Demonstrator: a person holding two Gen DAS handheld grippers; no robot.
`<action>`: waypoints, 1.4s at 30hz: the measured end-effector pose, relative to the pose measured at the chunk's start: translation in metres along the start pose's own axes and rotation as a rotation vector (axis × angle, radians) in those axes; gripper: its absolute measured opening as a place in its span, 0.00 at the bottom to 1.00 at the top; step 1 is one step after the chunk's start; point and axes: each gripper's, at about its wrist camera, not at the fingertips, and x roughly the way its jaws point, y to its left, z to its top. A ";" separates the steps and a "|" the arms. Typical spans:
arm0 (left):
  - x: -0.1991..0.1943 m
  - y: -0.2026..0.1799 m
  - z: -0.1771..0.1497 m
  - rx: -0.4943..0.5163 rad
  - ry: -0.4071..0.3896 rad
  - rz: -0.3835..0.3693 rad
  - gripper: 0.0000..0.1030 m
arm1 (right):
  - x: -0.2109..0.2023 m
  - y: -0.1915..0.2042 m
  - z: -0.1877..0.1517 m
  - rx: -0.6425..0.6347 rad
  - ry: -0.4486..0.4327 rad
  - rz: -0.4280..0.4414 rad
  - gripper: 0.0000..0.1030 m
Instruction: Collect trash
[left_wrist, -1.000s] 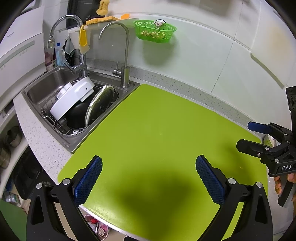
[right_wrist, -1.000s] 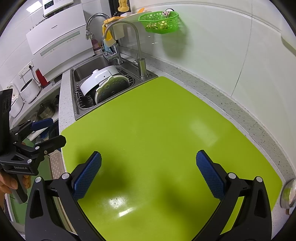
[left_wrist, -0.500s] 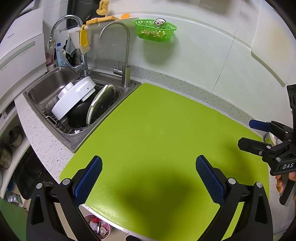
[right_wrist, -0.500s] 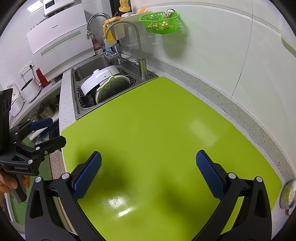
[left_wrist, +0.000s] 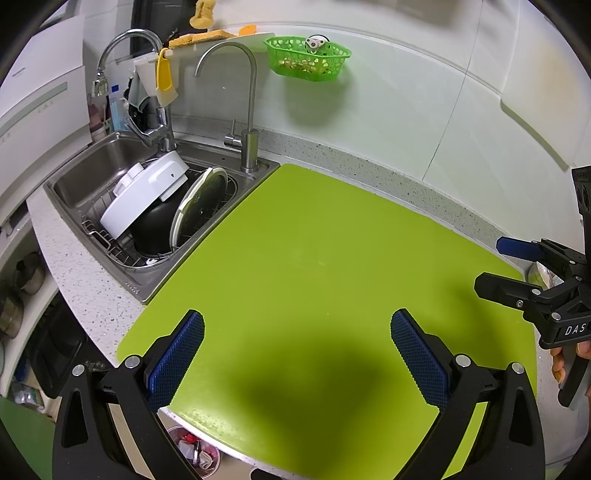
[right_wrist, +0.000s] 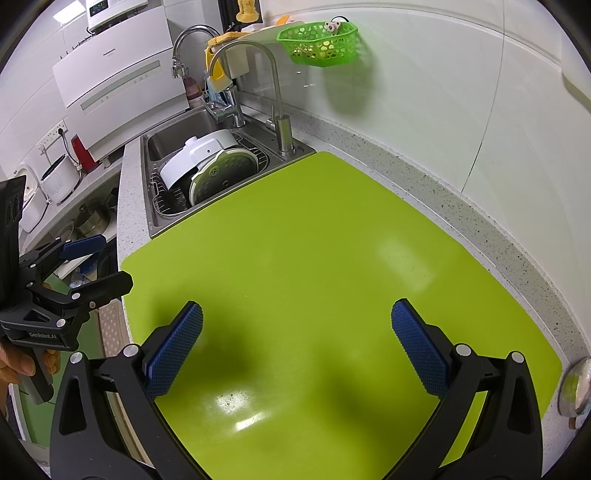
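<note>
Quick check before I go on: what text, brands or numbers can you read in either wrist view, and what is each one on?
"DAS": on the body of the right gripper, cut off at the frame edge.
"GenRobot.AI": on the body of the left gripper.
"Panasonic": on the white appliance left of the sink; small, read with some doubt.
Green digits on the white unit above it: too small to read.
Stamp on the sink rim: unreadable.

Domestic kitchen: stainless sink (left_wrist: 92, 173) holding pot lids (left_wrist: 201, 206), gooseneck faucet (left_wrist: 247, 110), speckled countertop (left_wrist: 369, 173), countertop dishwasher (right_wrist: 122, 88).
</note>
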 end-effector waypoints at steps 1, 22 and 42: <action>0.000 0.000 0.000 -0.001 0.001 0.001 0.94 | 0.000 0.000 0.000 0.001 0.000 0.000 0.97; 0.001 0.001 -0.002 0.000 0.004 -0.003 0.94 | 0.003 -0.001 -0.002 0.006 0.003 0.005 0.97; 0.002 0.000 -0.004 -0.003 0.015 -0.006 0.94 | 0.004 -0.001 -0.004 0.008 0.005 0.008 0.97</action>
